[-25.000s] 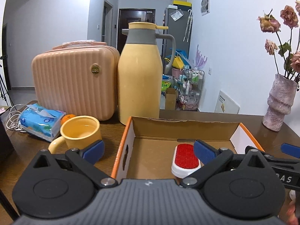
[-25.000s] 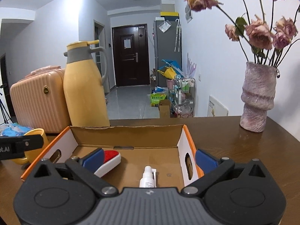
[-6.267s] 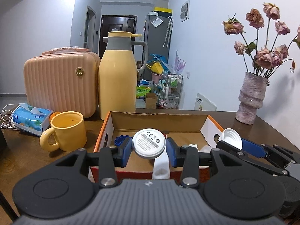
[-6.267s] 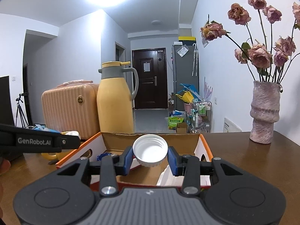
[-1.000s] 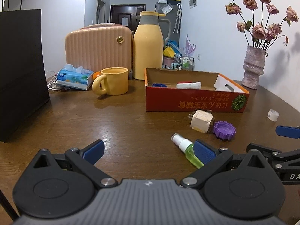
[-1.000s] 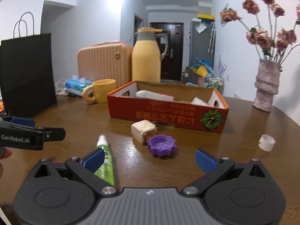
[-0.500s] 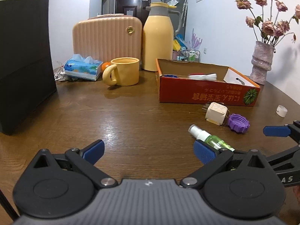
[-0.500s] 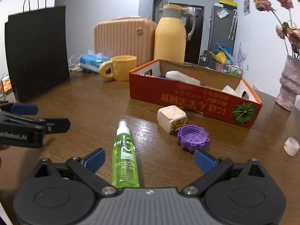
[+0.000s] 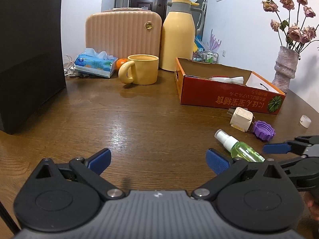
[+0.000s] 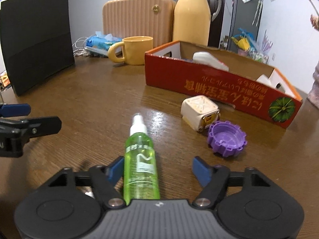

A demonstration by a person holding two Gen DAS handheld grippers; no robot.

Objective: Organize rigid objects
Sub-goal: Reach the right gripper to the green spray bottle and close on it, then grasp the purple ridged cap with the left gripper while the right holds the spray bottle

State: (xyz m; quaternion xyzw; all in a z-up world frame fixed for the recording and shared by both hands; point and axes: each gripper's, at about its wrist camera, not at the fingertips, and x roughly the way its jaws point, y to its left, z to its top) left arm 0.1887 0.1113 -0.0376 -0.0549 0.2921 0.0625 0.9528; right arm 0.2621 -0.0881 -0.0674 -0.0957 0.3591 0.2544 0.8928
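A green spray bottle [image 10: 140, 163] with a white nozzle lies on the brown table. It lies between the open fingers of my right gripper [image 10: 159, 169], close to the left finger. A white plug adapter [image 10: 199, 110] and a purple cap [image 10: 226, 138] lie just in front of the red cardboard box [image 10: 209, 83], which holds several white items. In the left wrist view the bottle [image 9: 239, 147], adapter [image 9: 240, 118], purple cap [image 9: 263, 129] and a small white cap [image 9: 305, 121] lie to the right. My left gripper [image 9: 158, 160] is open and empty over bare table.
A yellow mug [image 9: 141, 69], tissue pack [image 9: 93, 63], orange [image 9: 121, 62], peach case [image 9: 123, 33] and yellow thermos [image 9: 179, 37] stand at the back. A black paper bag [image 9: 28, 53] stands at the left. A vase of dried roses [image 9: 284, 67] stands at the right.
My right gripper has moved forward and down, so the green bottle now lies between its fingers. My left gripper has shifted left and stays open.
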